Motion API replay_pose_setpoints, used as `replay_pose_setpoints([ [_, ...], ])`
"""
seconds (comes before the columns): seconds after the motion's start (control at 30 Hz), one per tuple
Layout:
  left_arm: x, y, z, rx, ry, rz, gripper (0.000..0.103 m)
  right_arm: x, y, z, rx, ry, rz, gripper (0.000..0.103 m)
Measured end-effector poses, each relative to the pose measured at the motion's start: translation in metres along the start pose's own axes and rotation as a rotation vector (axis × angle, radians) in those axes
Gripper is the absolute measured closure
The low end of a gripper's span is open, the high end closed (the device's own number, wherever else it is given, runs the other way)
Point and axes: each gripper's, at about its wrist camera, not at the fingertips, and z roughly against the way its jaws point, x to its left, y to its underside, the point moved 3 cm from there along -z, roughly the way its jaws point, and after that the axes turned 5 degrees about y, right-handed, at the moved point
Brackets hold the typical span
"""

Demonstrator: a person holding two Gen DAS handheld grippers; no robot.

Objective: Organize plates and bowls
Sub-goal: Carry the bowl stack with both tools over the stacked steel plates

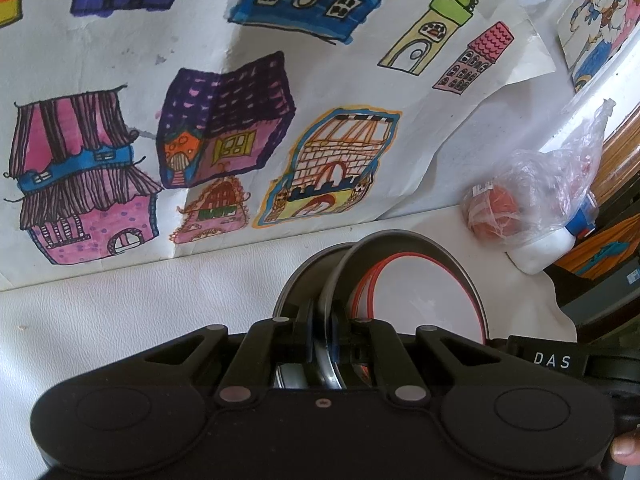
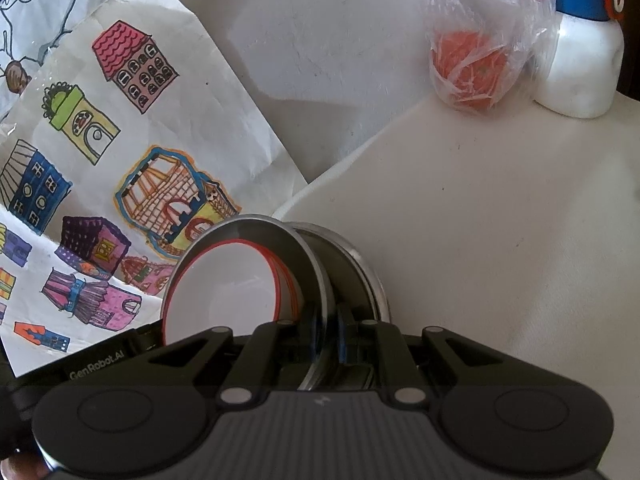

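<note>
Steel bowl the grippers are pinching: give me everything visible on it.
The steel bowl looks like thin grey metal with a rolled rim. It is tipped on edge, with its mouth sideways. Inside it sits a white dish with a red rim line. A second steel bowl nests against its back. The left gripper and the right gripper are both shut on its rim, above the white cushioned surface.

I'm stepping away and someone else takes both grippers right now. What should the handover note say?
Left gripper: shut on the rim of the steel bowl.
Right gripper: shut on the opposite rim of the same bowl.
A white plate with red rim sits inside it; a second steel piece is nested against it.
The stack is tilted over the white surface.
Done: stack gripped by both.
Left: set it down in place.
</note>
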Motion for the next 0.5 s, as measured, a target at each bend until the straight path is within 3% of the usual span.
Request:
replay_pose_setpoints([
  [0.5,0.0009,0.0022,0.0016,0.004,-0.003,0.012,0.095,-0.0009,0.0007,0.0021,-0.014,0.012,0.009,0.090],
])
